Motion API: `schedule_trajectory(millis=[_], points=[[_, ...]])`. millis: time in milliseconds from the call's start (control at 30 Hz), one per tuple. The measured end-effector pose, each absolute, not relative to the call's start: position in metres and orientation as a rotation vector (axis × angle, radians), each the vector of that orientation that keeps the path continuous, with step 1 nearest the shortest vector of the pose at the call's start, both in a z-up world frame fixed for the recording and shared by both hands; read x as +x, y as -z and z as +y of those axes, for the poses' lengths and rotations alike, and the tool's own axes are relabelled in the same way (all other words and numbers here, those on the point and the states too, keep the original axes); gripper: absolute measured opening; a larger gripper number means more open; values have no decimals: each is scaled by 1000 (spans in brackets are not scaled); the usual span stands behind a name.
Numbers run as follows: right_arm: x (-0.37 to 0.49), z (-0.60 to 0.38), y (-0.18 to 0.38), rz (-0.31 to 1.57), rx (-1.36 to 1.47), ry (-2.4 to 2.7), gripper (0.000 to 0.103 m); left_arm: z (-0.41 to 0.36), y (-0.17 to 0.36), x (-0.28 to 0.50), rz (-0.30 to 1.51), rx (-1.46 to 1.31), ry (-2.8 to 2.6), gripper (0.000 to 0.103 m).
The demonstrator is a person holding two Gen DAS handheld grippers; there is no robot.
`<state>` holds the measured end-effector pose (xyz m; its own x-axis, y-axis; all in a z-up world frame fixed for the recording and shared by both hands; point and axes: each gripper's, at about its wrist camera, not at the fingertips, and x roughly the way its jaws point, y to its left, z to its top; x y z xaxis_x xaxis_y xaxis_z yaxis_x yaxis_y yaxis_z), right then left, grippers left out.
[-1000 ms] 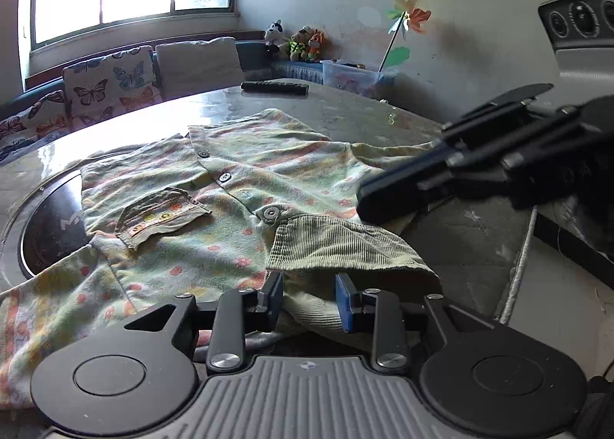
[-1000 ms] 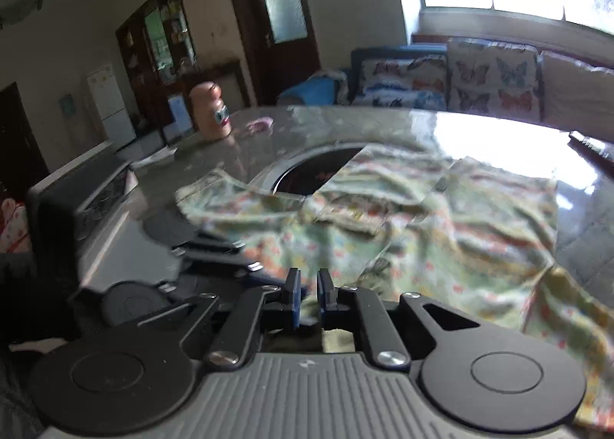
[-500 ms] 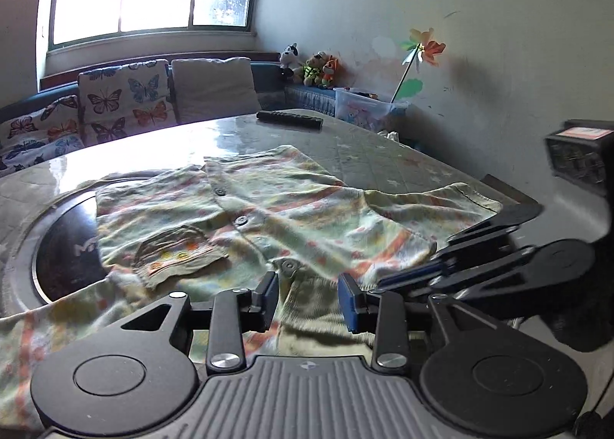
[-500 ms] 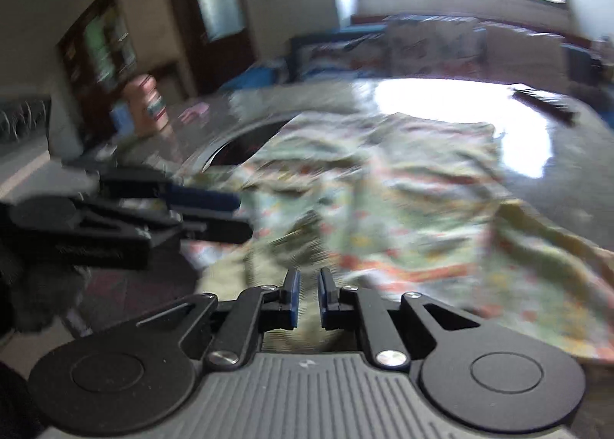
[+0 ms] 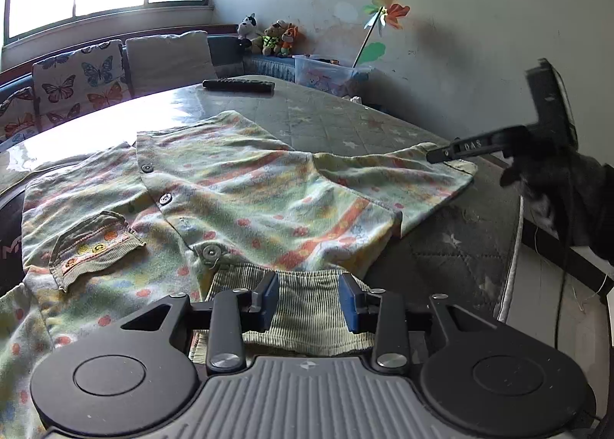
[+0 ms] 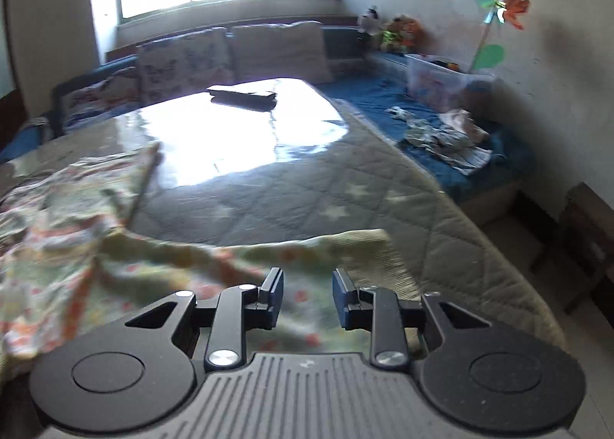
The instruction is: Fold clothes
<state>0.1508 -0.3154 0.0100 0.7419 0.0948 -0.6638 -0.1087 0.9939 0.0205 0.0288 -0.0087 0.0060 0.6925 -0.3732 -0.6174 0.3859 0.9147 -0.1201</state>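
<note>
A child's green-and-orange patterned shirt (image 5: pixel 238 185) lies spread, front up, on the table, with buttons down the middle and a corduroy pocket (image 5: pixel 92 243). Its corduroy collar (image 5: pixel 307 308) lies right under my left gripper (image 5: pixel 309 299), which is open and hovers over it. My right gripper (image 6: pixel 305 295) is open above the shirt's right sleeve (image 6: pixel 268 266); in the left wrist view it shows at the right edge (image 5: pixel 479 145) over the sleeve end (image 5: pixel 433 178).
A black remote (image 5: pixel 238 85) lies at the table's far end. The quilted, star-patterned table cover (image 6: pixel 307 201) runs to the edge at the right. A sofa with butterfly cushions (image 5: pixel 76 82), soft toys and a plastic box (image 6: pixel 441 82) stand behind.
My right gripper swung from the collar area to the right sleeve and opened. My left gripper opened wider over the collar. The shirt's right side now lies flatter.
</note>
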Motion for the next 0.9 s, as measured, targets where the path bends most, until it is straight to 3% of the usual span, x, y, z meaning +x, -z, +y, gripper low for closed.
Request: schedule_trajectory(millis=[533, 833, 900], points=[[226, -309, 7, 700, -91, -80, 35, -9, -1, 29, 700, 41, 436, 38], [217, -306, 1, 670, -71, -86, 38, -9, -2, 26, 695, 32, 442, 44], [209, -299, -4, 654, -76, -122, 43, -7, -3, 25, 693, 26, 435, 44]])
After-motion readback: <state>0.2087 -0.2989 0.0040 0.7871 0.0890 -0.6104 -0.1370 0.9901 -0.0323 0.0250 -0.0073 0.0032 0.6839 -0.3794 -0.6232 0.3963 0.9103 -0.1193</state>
